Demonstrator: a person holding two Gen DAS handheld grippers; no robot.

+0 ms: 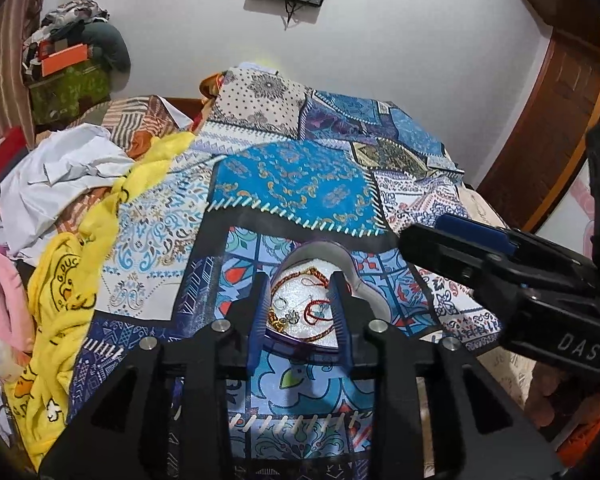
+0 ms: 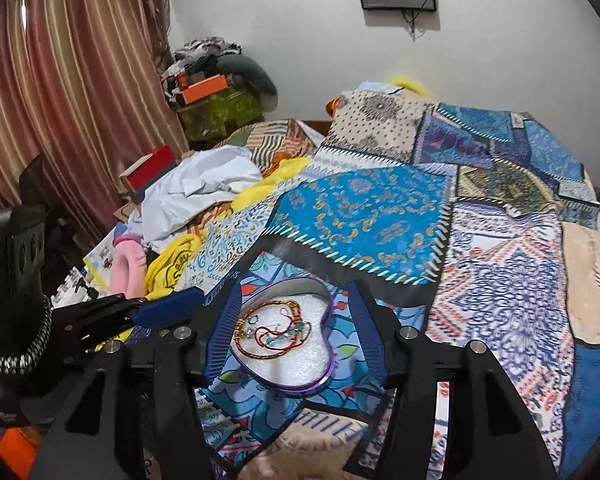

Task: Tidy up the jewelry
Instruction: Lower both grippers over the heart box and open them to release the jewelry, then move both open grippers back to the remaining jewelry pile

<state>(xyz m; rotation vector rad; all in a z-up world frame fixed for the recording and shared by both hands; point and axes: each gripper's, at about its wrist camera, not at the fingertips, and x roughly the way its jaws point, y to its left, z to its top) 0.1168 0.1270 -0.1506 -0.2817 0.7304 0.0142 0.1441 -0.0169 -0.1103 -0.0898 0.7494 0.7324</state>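
Note:
A heart-shaped purple tin [image 1: 358, 280] with a white foam lining lies open on the patchwork bedspread. Inside it is a tangle of jewelry [image 1: 300, 314]: a red bead string, a gold chain and small silver pieces. My left gripper [image 1: 300, 280] hovers just over the tin, its blue fingers [image 1: 259, 312] apart and nothing pressed between them. From the right wrist, the tin [image 2: 329, 360] and jewelry [image 2: 276, 334] sit between and below my right gripper [image 2: 294, 284], which stands wide open and empty. The left gripper's blue fingertip [image 2: 172, 304] reaches in from the left.
The blue patchwork bedspread [image 2: 360, 216] covers the bed. A yellow duck towel [image 1: 60, 320], white cloth [image 1: 60, 176] and a pink ring cushion [image 1: 4, 300] crowd the left side. Boxes and clothes [image 2: 216, 100] are stacked by the curtain. A wooden door [image 1: 548, 112] stands to the right.

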